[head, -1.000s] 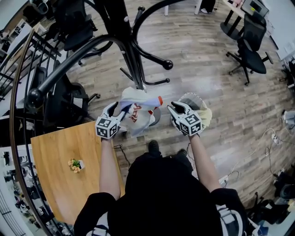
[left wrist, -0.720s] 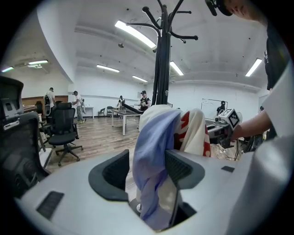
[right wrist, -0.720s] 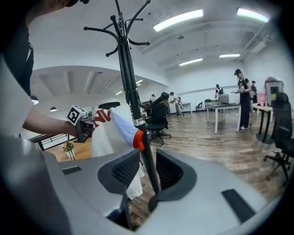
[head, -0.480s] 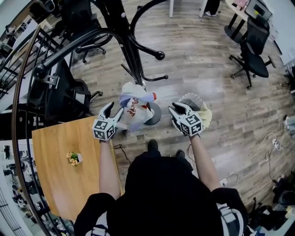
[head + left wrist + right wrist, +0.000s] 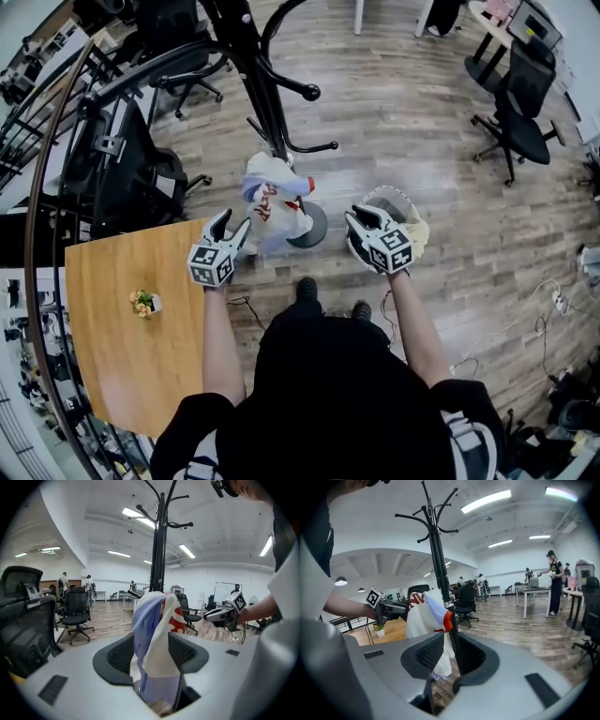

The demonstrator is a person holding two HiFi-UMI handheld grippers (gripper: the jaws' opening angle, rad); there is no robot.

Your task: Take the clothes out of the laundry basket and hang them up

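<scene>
White-and-lilac garment (image 5: pixel 273 201) with red print is draped on the black coat rack (image 5: pixel 266 101), hanging against the pole just above the round base (image 5: pixel 316 228). A second ago my left gripper (image 5: pixel 232 223) was right at the cloth. It has since backed off towards the wooden table (image 5: pixel 122 347) and is now near the hem, not touching. Left jaws are wide apart and empty; the cloth only lines up between them further out. Right gripper (image 5: pixel 364 214) has drifted slightly, jaws part-way apart and just narrowed a little. It grips nothing, with pole and garment visible through the gap, well beyond. Laundry basket (image 5: pixel 395 194) sits on the floor under the right gripper, yellow cloth (image 5: pixel 419 236) at its edge.
</scene>
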